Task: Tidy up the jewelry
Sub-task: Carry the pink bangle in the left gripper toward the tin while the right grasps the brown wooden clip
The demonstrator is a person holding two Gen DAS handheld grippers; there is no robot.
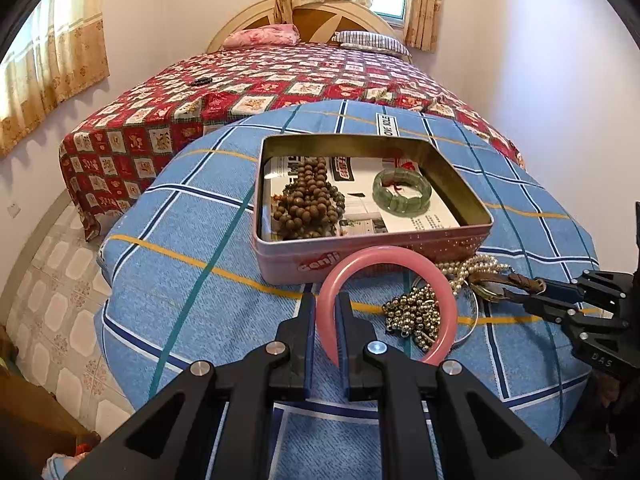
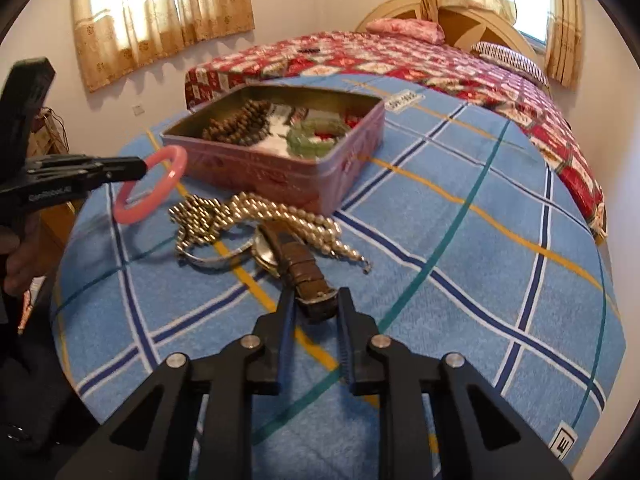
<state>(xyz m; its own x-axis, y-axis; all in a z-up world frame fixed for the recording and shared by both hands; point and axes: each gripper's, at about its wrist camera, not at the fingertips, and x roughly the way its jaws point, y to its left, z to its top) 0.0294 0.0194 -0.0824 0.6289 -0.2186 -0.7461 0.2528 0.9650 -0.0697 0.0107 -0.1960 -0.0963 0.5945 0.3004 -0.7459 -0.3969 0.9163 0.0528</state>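
My left gripper is shut on a pink bangle and holds it above the table in front of the pink tin; the bangle also shows in the right wrist view. The tin holds brown wooden beads and a green bracelet. My right gripper has its fingers on either side of the brown strap of a watch lying on the cloth. A pearl necklace, a metal bead chain and a thin silver bangle lie beside it.
The table is covered by a blue checked cloth. A bed with a red patterned cover stands behind it, with a dark bracelet on it. Tiled floor lies to the left.
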